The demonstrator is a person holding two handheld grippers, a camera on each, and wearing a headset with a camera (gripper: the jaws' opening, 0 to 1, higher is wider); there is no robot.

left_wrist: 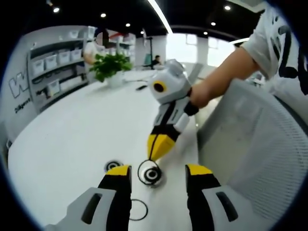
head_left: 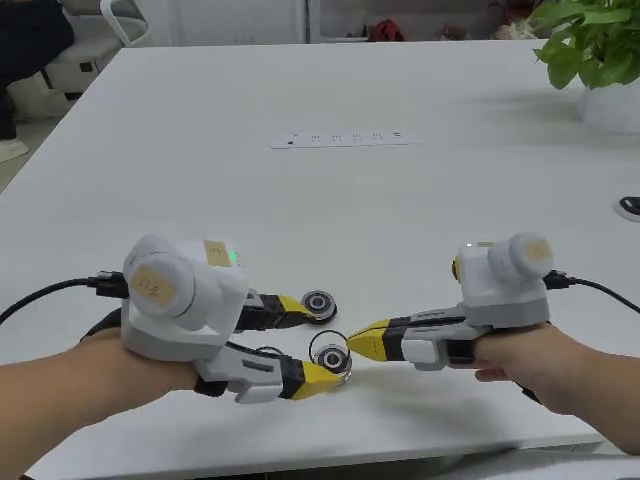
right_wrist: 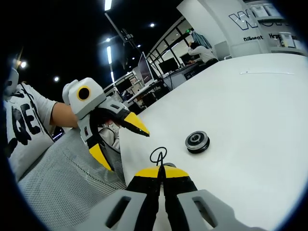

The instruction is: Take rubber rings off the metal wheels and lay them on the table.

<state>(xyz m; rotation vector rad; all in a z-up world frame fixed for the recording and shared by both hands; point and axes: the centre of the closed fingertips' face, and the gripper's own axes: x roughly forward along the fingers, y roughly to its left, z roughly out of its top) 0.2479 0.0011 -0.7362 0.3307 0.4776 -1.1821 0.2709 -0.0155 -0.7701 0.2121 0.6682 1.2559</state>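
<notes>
Fingertips (right_wrist: 148, 174) of the right gripper (right_wrist: 161, 174) are pressed together on a thin black rubber ring (right_wrist: 160, 159), pinching one edge so its loop stands up just ahead of the jaws. In the left gripper view the loop lies around a small metal wheel (left_wrist: 152, 174) flat on the white table (head_left: 300, 200); whether the ring is still seated in the wheel's groove cannot be told. The left gripper (head_left: 312, 342) has its jaws spread wide and holds nothing. The wheel sits between its two yellow tips, and in the head view the lower tip is just beside the wheel. A second metal wheel (head_left: 320, 303) with a dark rim lies flat near the upper tip, apart from the first. One loose rubber ring (left_wrist: 139, 210) lies flat on the table close under the left gripper, partly hidden by a jaw. Farther up the table a white power strip (head_left: 343, 139) lies flat, well apart from the wheels. At the far right corner a white pot (head_left: 612, 108) holds a leafy green plant (head_left: 590, 40).
</notes>
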